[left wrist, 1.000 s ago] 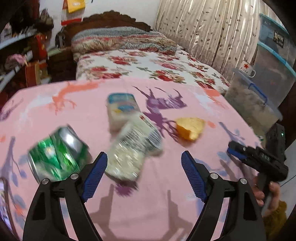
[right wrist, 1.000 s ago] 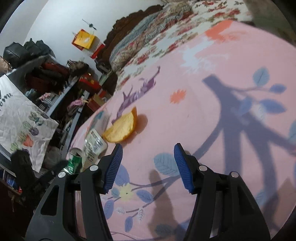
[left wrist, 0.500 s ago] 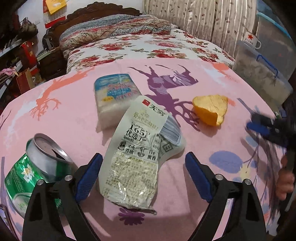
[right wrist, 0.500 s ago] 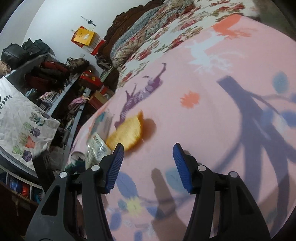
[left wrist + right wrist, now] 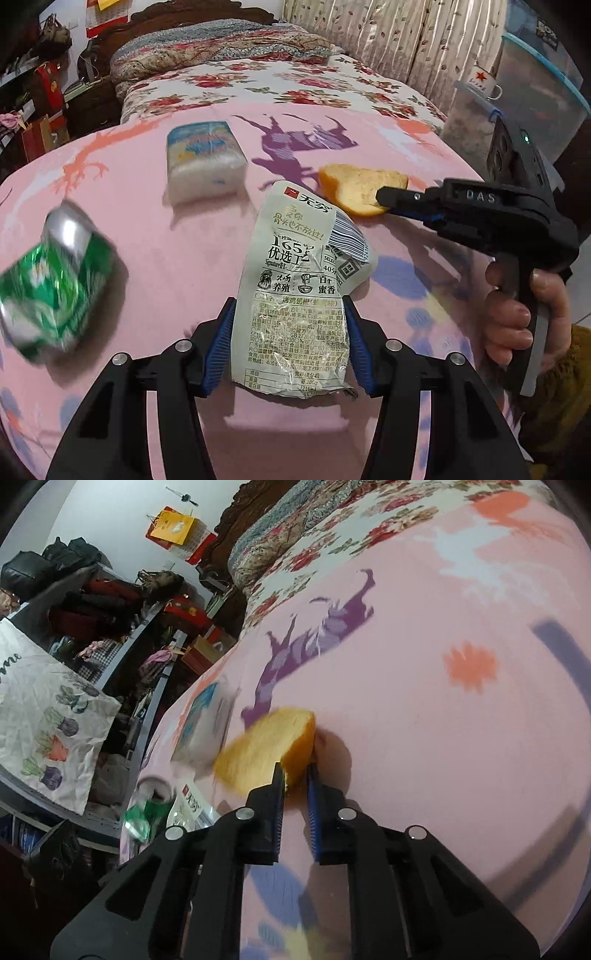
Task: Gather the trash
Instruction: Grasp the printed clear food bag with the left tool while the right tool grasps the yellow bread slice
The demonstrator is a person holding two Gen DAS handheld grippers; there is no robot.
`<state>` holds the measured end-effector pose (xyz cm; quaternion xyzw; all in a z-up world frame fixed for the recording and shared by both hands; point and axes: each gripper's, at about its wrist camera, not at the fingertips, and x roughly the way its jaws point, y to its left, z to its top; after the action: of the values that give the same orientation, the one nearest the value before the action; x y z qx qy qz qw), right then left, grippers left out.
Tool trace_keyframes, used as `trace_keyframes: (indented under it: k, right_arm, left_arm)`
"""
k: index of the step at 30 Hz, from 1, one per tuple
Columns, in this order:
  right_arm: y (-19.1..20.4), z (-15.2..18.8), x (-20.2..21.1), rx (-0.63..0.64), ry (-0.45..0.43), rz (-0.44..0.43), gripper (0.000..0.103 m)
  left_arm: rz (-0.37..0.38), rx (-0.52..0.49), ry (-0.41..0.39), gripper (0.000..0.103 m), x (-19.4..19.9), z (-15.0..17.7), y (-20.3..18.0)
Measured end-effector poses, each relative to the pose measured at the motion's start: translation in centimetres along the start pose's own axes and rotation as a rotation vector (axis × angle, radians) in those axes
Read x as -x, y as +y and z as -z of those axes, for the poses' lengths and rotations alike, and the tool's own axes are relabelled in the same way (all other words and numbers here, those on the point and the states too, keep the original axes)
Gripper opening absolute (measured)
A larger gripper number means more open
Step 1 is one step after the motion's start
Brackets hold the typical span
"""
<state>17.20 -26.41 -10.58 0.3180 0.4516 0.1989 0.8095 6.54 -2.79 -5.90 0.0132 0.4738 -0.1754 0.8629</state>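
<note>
While a second ago both pairs of jaws stood wide and clear of everything, each has now come in on a piece of trash. At the left of the left wrist view a crushed green soda can (image 5: 55, 284) lies blurred on the pink printed surface (image 5: 192, 258), untouched, with a blue-and-white tissue pack (image 5: 205, 162) farther up toward the flowered bed (image 5: 277, 85). Low in the middle, the left gripper (image 5: 288, 347) has dropped over the near end of the printed snack wrapper (image 5: 299, 295), and its jaws are closing, about half open, with the wrapper between the blue pads; they seem to touch its edges, though I cannot tell whether they yet press. To the right, a hand (image 5: 517, 317) holds the right gripper (image 5: 384, 194), whose tips meet the piece of orange peel (image 5: 362, 188) in the upper middle of the frame. In the right wrist view those jaws are closing and nearly together, pinching the peel's near edge in the centre of the frame. As I judge it, two items are about to be lifted at once, while the can and the tissue pack remain to be collected; no bin shows in either view.
</note>
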Motion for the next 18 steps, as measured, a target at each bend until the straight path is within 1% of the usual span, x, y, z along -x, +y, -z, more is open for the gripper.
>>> trace_keyframes:
  k: [2, 6, 11, 14, 16, 17, 18]
  right_arm:
    - [-0.2, 1.7, 1.2, -0.008, 0.0, -0.028, 0.014]
    - [-0.2, 4.7, 3.6, 0.002, -0.001, -0.044, 0.014]
    - [-0.5, 8.6, 6.5, 0.018, 0.006, -0.037, 0.015]
    - [-0.7, 9.9, 7.4, 0.021, 0.0, -0.021, 0.016]
    - [-0.7, 10.1, 7.7, 0.028, -0.016, -0.006, 0.018]
    - [-0.7, 10.1, 7.8, 0.025, -0.02, -0.008, 0.022]
    - [-0.7, 10.0, 7.9, 0.024, -0.028, -0.009, 0.028]
  left_arm:
    - [0.024, 0.009, 0.001, 0.052, 0.6, 0.9, -0.3]
    - [0.038, 0.029, -0.006, 0.052, 1.5, 2.2, -0.3]
    - [0.035, 0.041, -0.011, 0.054, 1.9, 2.8, -0.2]
    - [0.021, 0.028, -0.016, 0.054, 1.8, 2.8, -0.8]
    - [0.017, 0.021, -0.02, 0.057, 1.7, 2.8, -0.9]
    - [0.019, 0.019, -0.022, 0.06, 1.6, 2.8, -1.1]
    - [0.021, 0.016, -0.023, 0.062, 1.6, 2.8, -1.2]
